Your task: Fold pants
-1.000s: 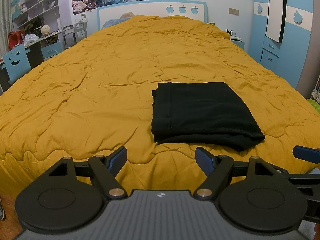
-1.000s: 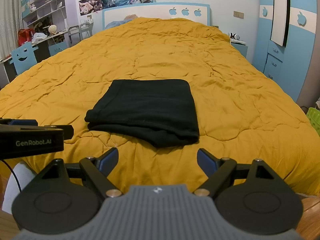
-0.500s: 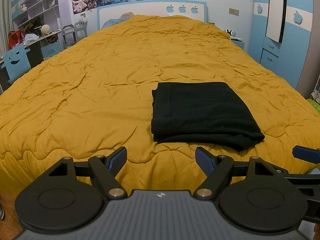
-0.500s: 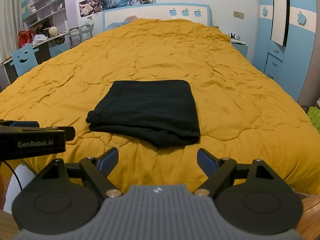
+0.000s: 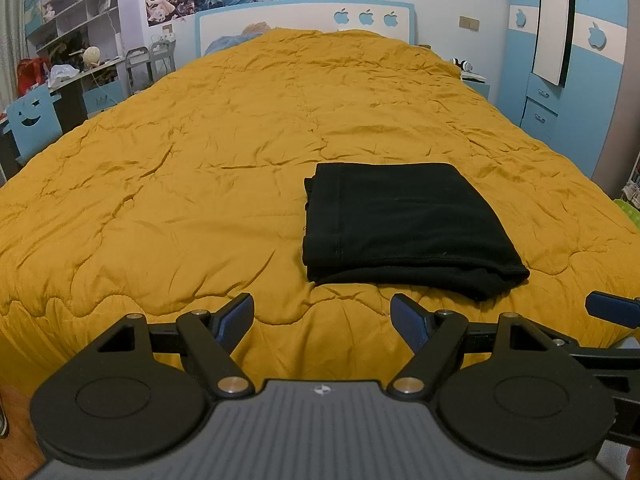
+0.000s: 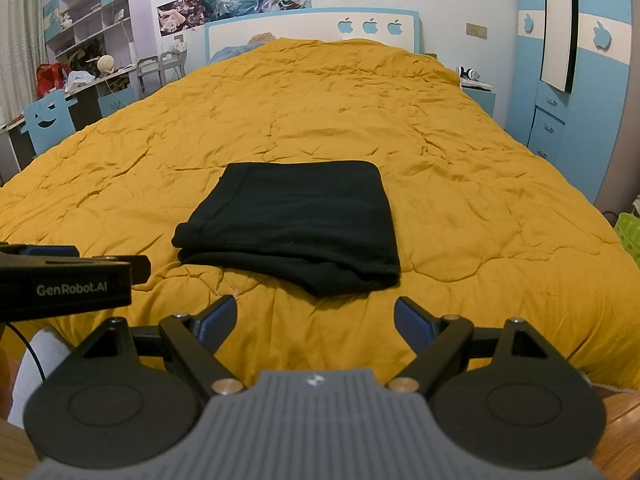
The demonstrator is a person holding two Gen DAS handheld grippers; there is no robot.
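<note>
The black pants (image 5: 404, 224) lie folded into a thick rectangle on the yellow quilt (image 5: 200, 184), near the bed's foot edge; they also show in the right wrist view (image 6: 296, 224). My left gripper (image 5: 322, 318) is open and empty, held back from the bed edge, left of and below the pants. My right gripper (image 6: 315, 318) is open and empty, also short of the pants. The left gripper's side shows in the right wrist view (image 6: 64, 280), and a right fingertip (image 5: 612, 308) shows at the left wrist view's right edge.
The quilt (image 6: 460, 168) covers the whole bed up to the white and blue headboard (image 6: 312, 28). A desk and blue chair (image 5: 32, 120) stand at the left, a blue wardrobe (image 5: 572, 92) at the right, a green basket (image 6: 630, 236) by the bed's right side.
The right gripper has drawn back slightly, so the pants sit a little farther off in its view. The left gripper and the pants have not moved.
</note>
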